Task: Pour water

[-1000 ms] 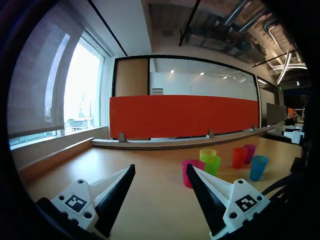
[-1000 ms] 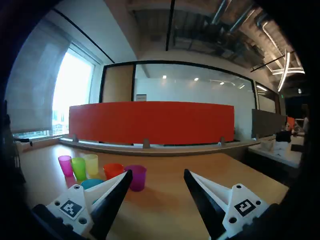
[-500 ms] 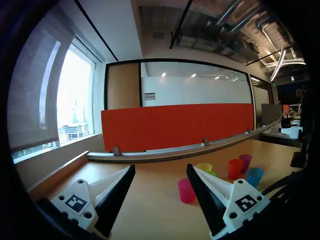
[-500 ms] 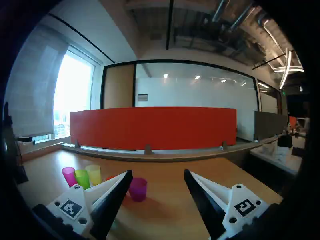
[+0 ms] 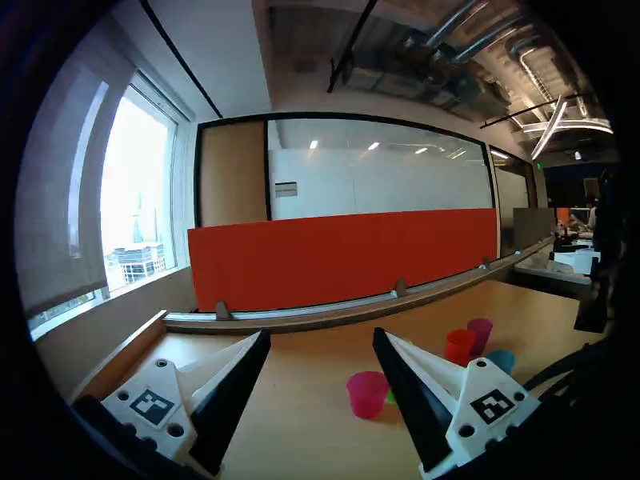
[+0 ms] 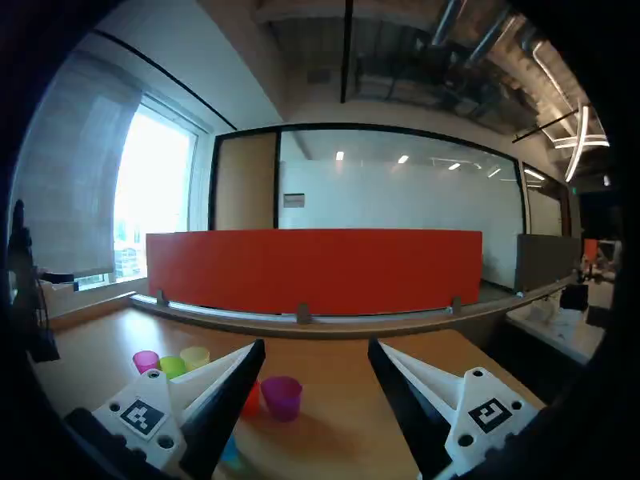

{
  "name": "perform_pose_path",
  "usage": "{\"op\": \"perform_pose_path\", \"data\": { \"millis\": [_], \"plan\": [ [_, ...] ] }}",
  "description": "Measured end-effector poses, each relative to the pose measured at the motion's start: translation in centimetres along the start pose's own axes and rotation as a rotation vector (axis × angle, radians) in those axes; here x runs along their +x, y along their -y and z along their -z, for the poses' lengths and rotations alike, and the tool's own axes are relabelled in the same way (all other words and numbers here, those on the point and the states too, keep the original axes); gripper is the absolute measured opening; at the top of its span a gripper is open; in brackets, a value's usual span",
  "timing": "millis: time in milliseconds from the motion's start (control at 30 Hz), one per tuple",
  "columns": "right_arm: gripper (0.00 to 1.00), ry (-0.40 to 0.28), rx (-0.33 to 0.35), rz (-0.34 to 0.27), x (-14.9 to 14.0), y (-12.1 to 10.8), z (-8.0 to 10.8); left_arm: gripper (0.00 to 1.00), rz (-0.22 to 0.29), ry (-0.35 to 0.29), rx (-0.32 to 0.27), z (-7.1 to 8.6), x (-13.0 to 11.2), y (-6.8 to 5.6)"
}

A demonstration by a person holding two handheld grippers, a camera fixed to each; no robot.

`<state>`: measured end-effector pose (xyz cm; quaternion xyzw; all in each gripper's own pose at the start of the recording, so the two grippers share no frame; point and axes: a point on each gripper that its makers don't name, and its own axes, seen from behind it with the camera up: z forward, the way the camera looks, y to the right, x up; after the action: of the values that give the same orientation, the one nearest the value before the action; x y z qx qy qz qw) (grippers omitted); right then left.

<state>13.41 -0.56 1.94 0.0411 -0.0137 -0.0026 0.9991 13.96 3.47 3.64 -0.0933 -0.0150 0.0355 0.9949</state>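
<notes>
Approach stage, likely: left gripper [image 5: 320, 331] facing pink cup [image 5: 367, 394], right gripper [image 6: 316, 342] facing purple cup [image 6: 282, 398]; both spread, empty. Descend, centre cup in gap before closing.

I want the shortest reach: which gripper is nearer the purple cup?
Right. The purple cup stands just ahead of the right gripper, between its open fingers. From the left gripper it sits farther off to the right, beyond the red cup.

Bare desktop [image 5: 304, 416] is lying open ahead; plastic cups [image 5: 367, 394] are clustering mid-table; an orange partition [image 5: 344, 256] is walling the far edge.
</notes>
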Motion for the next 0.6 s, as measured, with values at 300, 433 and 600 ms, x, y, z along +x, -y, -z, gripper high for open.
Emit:
{"op": "perform_pose_path", "data": {
  "millis": [300, 433, 600],
  "plan": [
    [1.00, 0.041, 0.074, 0.096, -0.4, 1.1, -0.2, 0.95, -0.050, 0.042, -0.109, -0.5, 0.3, -1.8],
    [1.00, 0.062, 0.135, 0.149, -0.6, 2.0, -0.3, 0.95, -0.088, 0.070, -0.172, -0.9, -0.1, -3.0],
    [1.00, 0.088, 0.212, 0.154, -0.4, 3.2, -0.3, 0.95, -0.105, 0.098, -0.224, -1.6, -0.5, -3.9]
  ]
}}
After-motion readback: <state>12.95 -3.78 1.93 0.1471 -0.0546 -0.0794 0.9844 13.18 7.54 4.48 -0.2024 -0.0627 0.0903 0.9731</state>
